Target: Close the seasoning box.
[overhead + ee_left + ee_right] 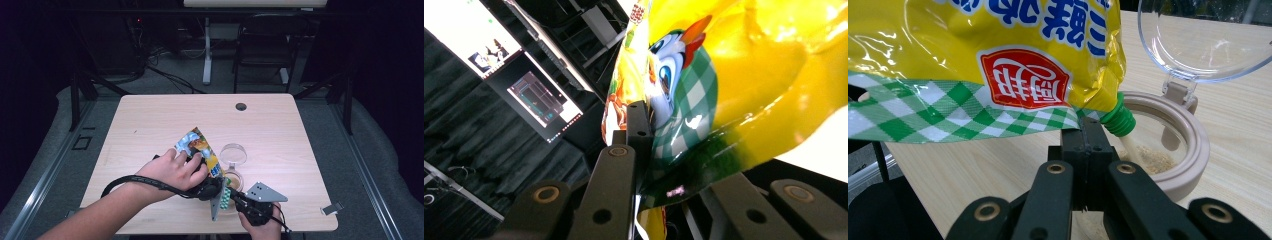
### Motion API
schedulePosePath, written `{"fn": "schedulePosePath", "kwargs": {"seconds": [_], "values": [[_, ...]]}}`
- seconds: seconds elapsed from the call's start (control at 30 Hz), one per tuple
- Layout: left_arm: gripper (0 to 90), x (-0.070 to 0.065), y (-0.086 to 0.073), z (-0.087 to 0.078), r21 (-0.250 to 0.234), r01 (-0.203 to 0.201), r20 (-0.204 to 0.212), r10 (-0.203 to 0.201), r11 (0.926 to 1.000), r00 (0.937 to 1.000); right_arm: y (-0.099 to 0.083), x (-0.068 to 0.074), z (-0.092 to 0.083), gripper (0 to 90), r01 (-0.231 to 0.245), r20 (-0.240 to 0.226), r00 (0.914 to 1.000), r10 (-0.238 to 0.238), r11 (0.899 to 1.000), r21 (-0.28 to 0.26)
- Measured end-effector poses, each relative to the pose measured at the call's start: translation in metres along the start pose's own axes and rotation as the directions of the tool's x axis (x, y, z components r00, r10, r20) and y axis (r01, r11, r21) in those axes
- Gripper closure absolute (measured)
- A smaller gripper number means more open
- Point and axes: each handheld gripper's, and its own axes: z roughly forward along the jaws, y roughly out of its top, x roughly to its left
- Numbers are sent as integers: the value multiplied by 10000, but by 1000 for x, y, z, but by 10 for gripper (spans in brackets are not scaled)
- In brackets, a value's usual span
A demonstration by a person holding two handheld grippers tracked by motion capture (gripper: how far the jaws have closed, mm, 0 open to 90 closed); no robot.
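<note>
From the high view, the pouring is under way. The left gripper (212, 186) holds a yellow seasoning bag (200, 150) tipped over just above a round jar (233, 179), whose clear lid (233, 154) stands flipped open on the jar's far side. The right gripper (235, 199) sits on the near side of the jar, touching the bag's lower edge. The jar stands near the front edge of the table (150, 120).

In the left gripper view, the black jaws are pressed onto the bag (734, 90), pinching its glossy skin between them, so the bag hangs from this grip.

In the right gripper view, the jaws are pressed together on the checked bottom seam of the bag (998, 65), right beside the jar (1193, 165). The green spout (1118, 122) points down over the jar's rim, and a thin stream of pale powder (1153, 159) falls from it onto a small heap on the jar's floor. The lid (1203, 40) leans back above the jar on its hinge.

I judge the work early to midway: the lid is open, the bag tilted, powder flowing, but the jar holds only a shallow layer. Left to do: finish filling, right the bag, close the lid.
</note>
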Motion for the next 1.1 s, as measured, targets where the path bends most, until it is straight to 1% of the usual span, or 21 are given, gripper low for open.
{"fn": "schedulePosePath", "kwargs": {"seconds": [0.03, 0.13, 0.2, 0.23, 0.6, 0.83, 0.87, 0.93, 1.1], "values": [[859, 0, 0, 0, 46, -42, 68, 41, 10000, 10000, 0, 0, 0, 900, 2, -3, 10000, -2, 10000, -5], [859, 0, 0, 0, 6, -26, 32, 26, 10000, 10000, 0, 1, 0, 900, 35, -11, 10000, -35, 10000, 49], [860, 0, 0, 0, 48, -52, 175, 51, 10000, 9998, 0, 1, 0, 900, 36, -17, 10000, -36, 10000, 47], [859, 0, -1, 0, 5, 7, 156, -7, 10000, 9999, 0, 1, 0, 900, 43, -20, 10000, -43, 10000, 53], [859, 1, 0, 0, -6, -1, 125, 1, 10000, 9999, 0, 1, 0, 900, 34, -38, 10000, -34, 10000, -27], [859, 0, 0, 0, 4, -24, 128, 24, 10000, 9999, 0, 1, 0, 900, 66, -21, 10000, -66, 10000, 28], [859, 0, 0, 0, -37, 0, 50, 0, 10000, 10000, 0, 1, 0, 900, 67, -26, 10000, -67, 10000, 27], [860, 0, 0, 0, 22, -68, 51, 68, 10000, 10000, 0, 1, 0, 900, 68, -25, 10000, -68, 10000, 28], [860, 1, 0, 0, 11, -48, 39, 48, 10000, 10000, 0, 1, 0, 900, 78, -4, 10000, -78, 10000, 9]]}}
